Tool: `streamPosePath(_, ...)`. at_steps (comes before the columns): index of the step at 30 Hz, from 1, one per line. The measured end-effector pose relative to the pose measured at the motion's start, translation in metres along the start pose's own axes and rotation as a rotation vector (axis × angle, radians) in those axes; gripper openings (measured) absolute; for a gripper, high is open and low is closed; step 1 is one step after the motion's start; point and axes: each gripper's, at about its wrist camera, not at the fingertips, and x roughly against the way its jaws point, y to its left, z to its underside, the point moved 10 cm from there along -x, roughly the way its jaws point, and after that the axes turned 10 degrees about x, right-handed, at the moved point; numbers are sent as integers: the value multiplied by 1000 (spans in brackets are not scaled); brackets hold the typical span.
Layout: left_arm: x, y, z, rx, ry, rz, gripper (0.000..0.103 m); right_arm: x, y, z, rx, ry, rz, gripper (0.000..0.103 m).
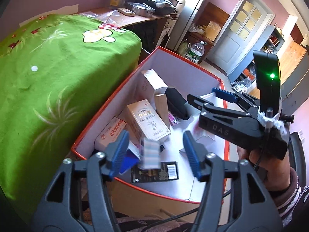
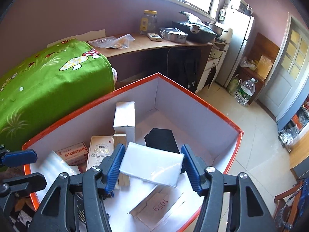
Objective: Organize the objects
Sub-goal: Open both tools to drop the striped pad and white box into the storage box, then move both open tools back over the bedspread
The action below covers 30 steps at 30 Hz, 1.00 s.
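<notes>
A red-rimmed cardboard box (image 1: 108, 114) with white walls (image 2: 173, 100) holds several small cartons. My left gripper (image 1: 154, 154) is open above the box's near end; a small blurred striped packet (image 1: 151, 152) is in mid-air between its fingers, touching neither. My right gripper (image 2: 152, 168) is open over the box; a white plastic-wrapped packet (image 2: 152, 164) lies between its fingers, tilted, blurred at its lower edge. The right gripper also shows in the left wrist view (image 1: 208, 96). A cream carton (image 1: 147, 121), a black case (image 2: 161, 140) and a white upright carton (image 2: 124, 118) sit inside.
A green cloth-covered surface (image 1: 48, 77) lies left of the box. A wooden counter (image 2: 154, 44) with a jar, trays and pans runs along the back wall. A fridge (image 2: 237, 44), a water bottle (image 2: 246, 91) and a door stand to the right on tiled floor.
</notes>
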Motion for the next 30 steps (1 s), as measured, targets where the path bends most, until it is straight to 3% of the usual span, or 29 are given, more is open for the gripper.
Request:
streamPosePath(7, 20, 10, -3, 11, -32, -27, 67, 6, -1, -5, -11, -18, 9, 80)
streamPosePath(16, 65, 44, -20, 86, -125, -51, 69, 18, 18, -20, 29, -49, 10, 82)
streamPosePath(22, 115, 90, -32, 167, -224, -94, 70, 30, 37, -40, 51, -93, -5, 82)
streamPosePath(30, 185, 184, -41, 319, -335, -195, 74, 45, 88, -68, 127, -143, -57, 83)
